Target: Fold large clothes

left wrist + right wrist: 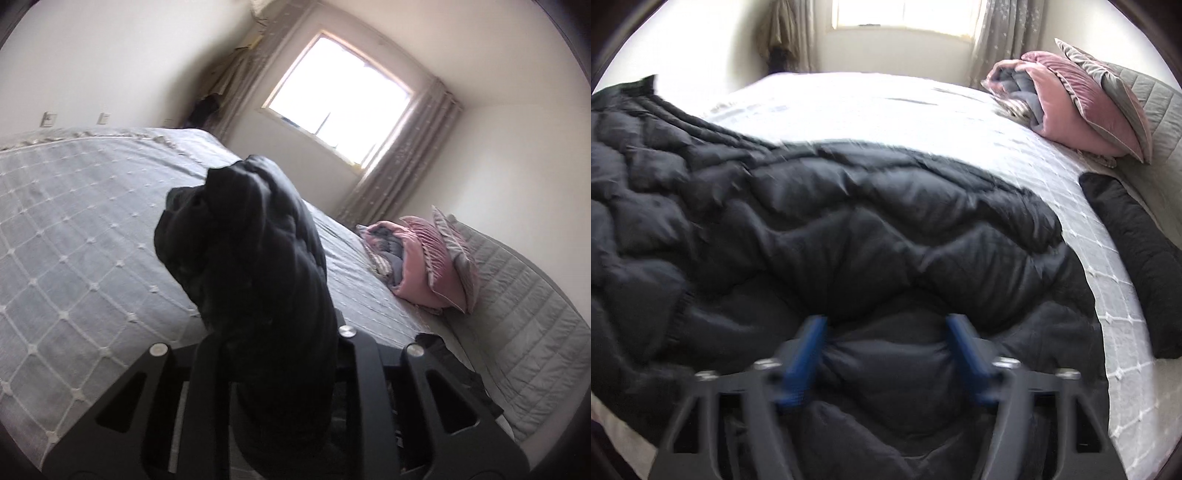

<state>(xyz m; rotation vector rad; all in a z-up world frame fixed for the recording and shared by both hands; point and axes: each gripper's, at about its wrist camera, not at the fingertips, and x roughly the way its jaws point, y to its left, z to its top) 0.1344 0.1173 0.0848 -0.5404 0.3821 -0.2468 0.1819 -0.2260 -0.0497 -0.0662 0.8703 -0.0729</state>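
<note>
The bed, under a pale grid-stitched cover, carries a black quilted puffer jacket spread across its near side. The jacket's long axis runs left to right in the right wrist view, from a raised end at far left to a lower edge short of the pink pillows. A second dark garment lies apart, by the bed's right edge. The right gripper sits at the jacket's near edge, its blue fingers part-spread and pinching a puffy fold between them. The left gripper holds a bunched end of the jacket lifted above the bed; its fingers are buried in the cloth, seemingly clenched on it. Judging by this, the lifted left end is the one to carry across toward the right.
</note>
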